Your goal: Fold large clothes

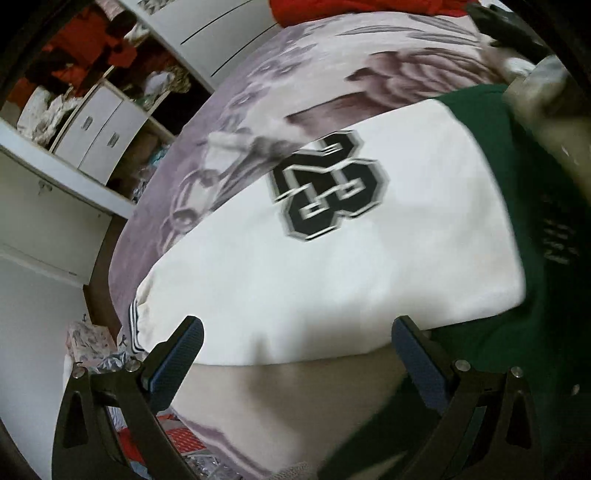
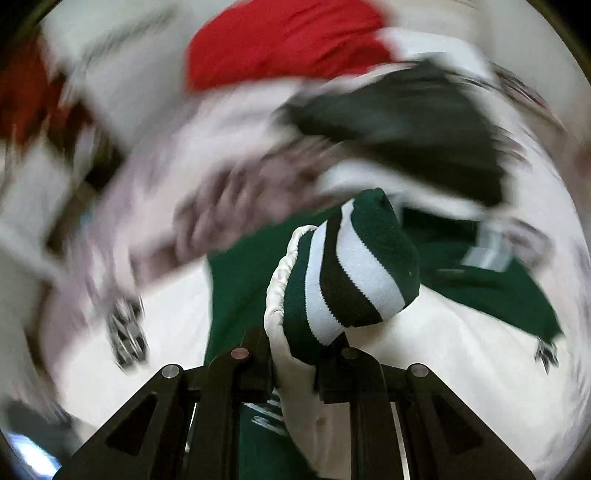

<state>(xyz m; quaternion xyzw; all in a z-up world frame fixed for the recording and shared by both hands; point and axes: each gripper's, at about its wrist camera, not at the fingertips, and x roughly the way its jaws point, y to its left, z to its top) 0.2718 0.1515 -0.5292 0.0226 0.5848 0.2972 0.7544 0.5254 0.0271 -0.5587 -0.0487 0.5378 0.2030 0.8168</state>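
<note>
A large white and green varsity jacket with a black number patch lies on the bed. Its white sleeve is folded across the green body. My left gripper is open and empty, just above the sleeve's near edge. My right gripper is shut on the jacket's striped green, white and black cuff, holding it up over the green body. The right wrist view is blurred with motion.
The bed has a grey floral cover. Red clothes lie at its far end, and show in the right wrist view. A dark garment lies beyond the cuff. White cupboards and shelves stand at the left.
</note>
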